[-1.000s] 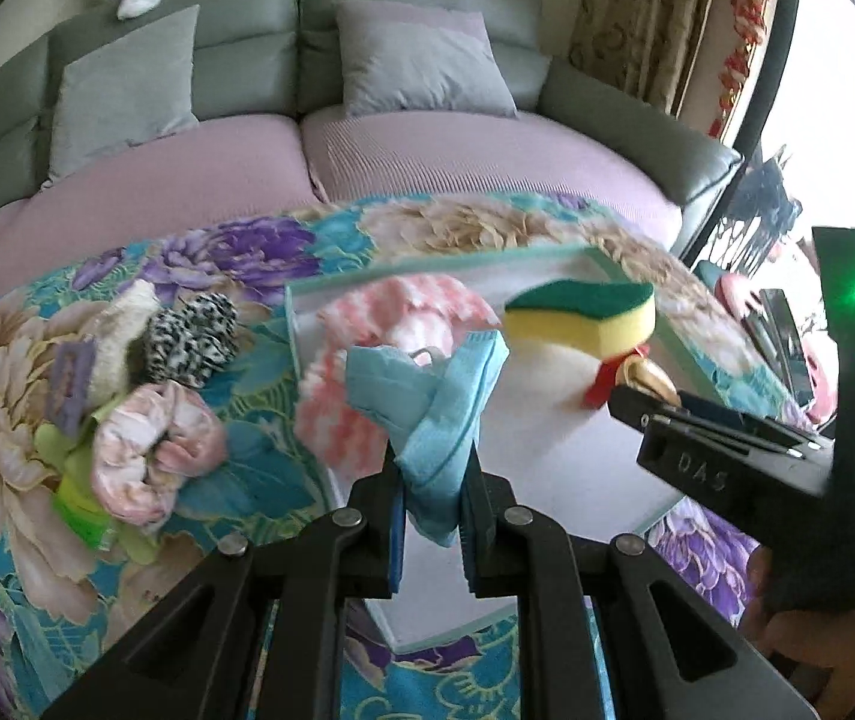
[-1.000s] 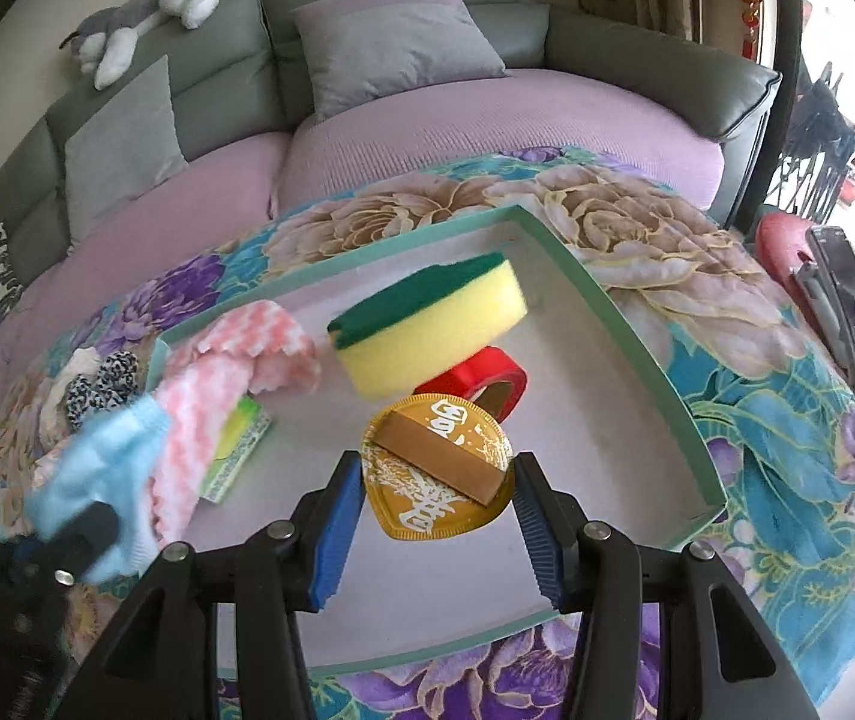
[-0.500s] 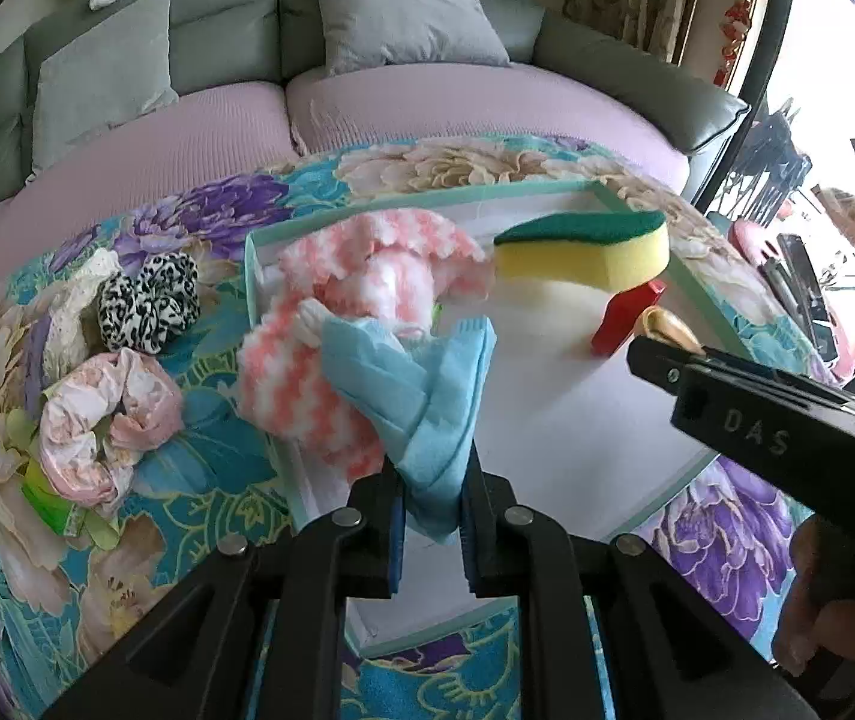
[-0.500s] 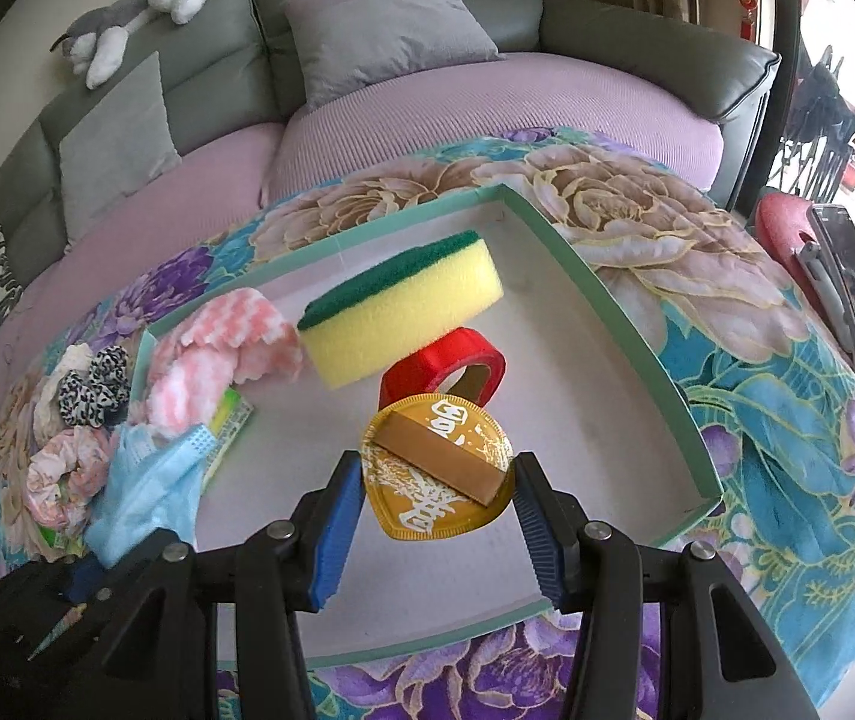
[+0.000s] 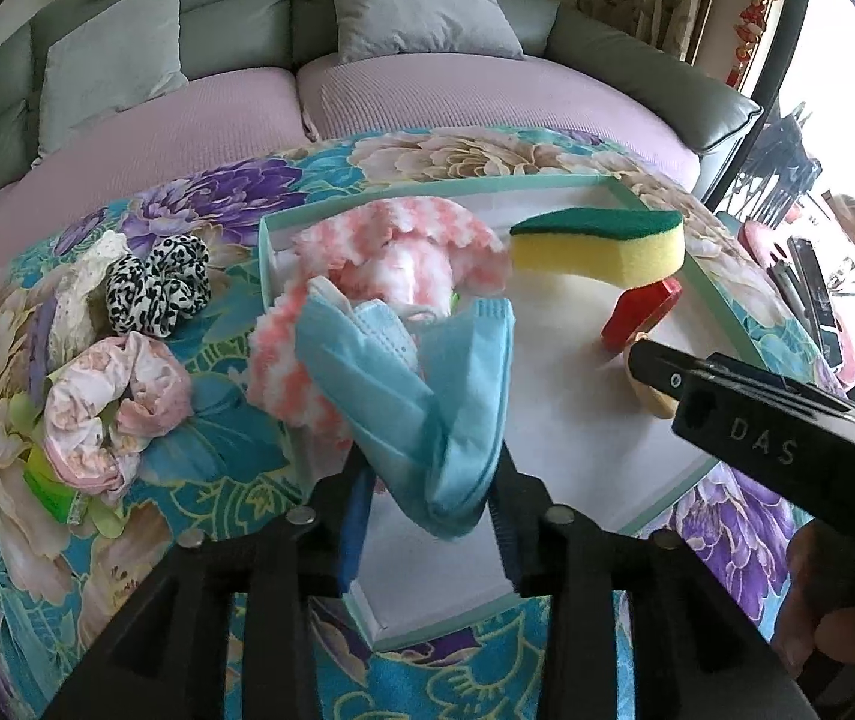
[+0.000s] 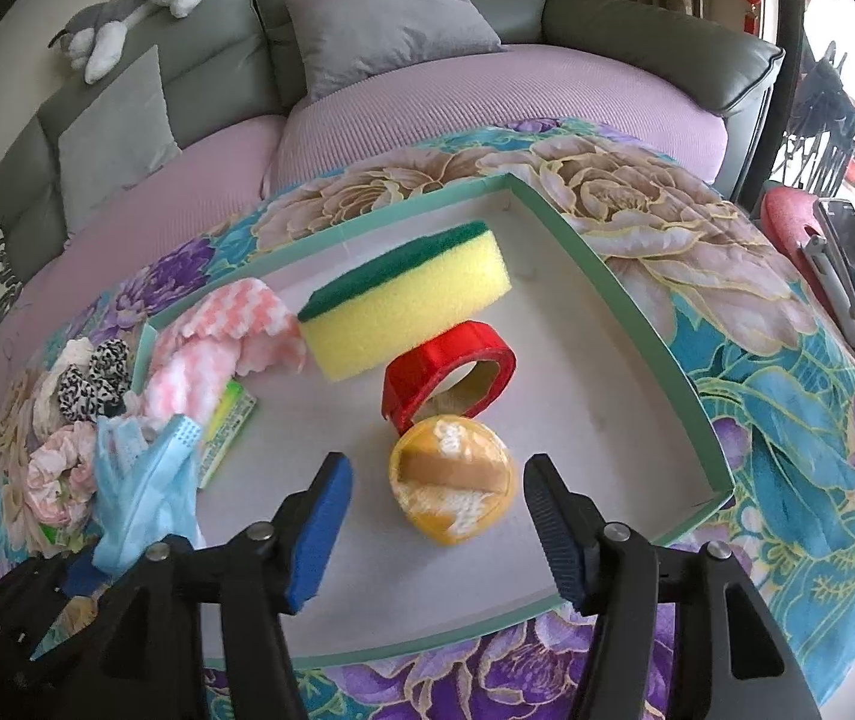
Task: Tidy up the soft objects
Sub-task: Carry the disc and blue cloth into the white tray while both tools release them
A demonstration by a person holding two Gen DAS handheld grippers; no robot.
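A shallow white box with a green rim [image 6: 607,282] sits on the floral cloth. My left gripper [image 5: 430,510] has just opened, with a light blue face mask [image 5: 421,396] loose between its jaws over the box's near left corner; the mask also shows in the right wrist view [image 6: 139,498]. My right gripper [image 6: 439,516] is open, and a round yellow packet [image 6: 451,480] lies in the box between its fingers. In the box are a pink-white cloth [image 5: 391,258], a yellow-green sponge [image 6: 409,300] leaning on a red tape roll [image 6: 445,366], and a green packet [image 6: 226,426].
Left of the box on the cloth lie a pink scrunchie [image 5: 109,402], a leopard scrunchie [image 5: 157,288], a white lace item [image 5: 82,294] and a green one [image 5: 49,486]. A grey sofa with cushions [image 5: 415,6] stands behind. A pink stool [image 6: 799,228] stands at the right.
My right gripper opened and let the yellow packet drop into the box. My left gripper's jaws opened around the blue mask, which stays between them.
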